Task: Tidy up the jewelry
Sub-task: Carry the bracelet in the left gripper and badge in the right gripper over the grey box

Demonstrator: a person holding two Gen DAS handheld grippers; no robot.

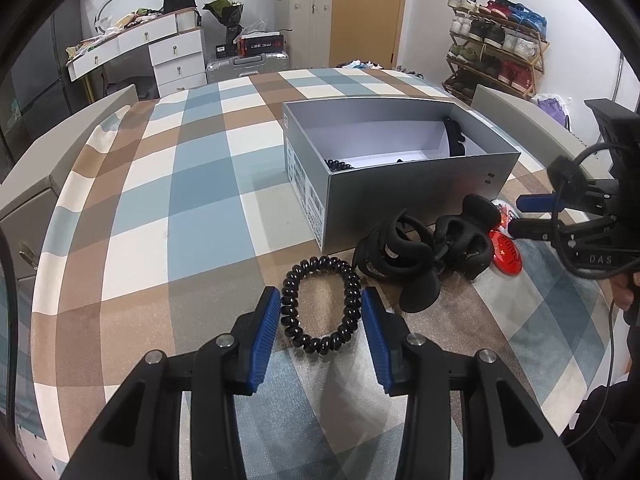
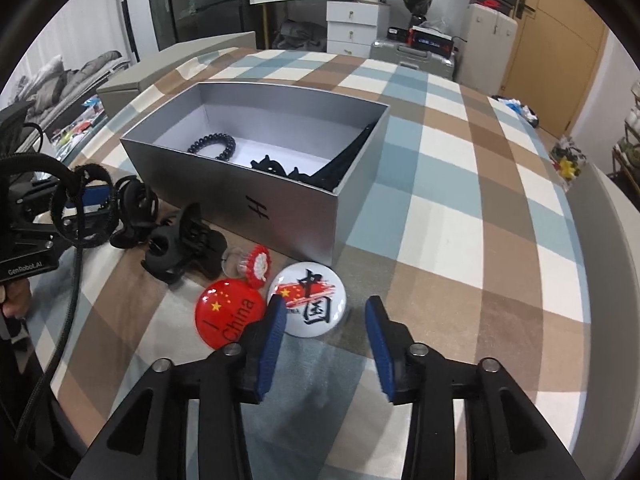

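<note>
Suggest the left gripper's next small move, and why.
Probably close the left gripper on the coil tie. Its open pads already flank the tie, which lies flat on the cloth, still outside the box. The box already holds another coil tie, so this one likely goes there next.

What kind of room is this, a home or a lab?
Most likely a lived-in bedroom at home: a shoe rack full of sneakers, a white dresser with drawers, suitcases by the wooden door, and a checkered cloth underneath.
</note>
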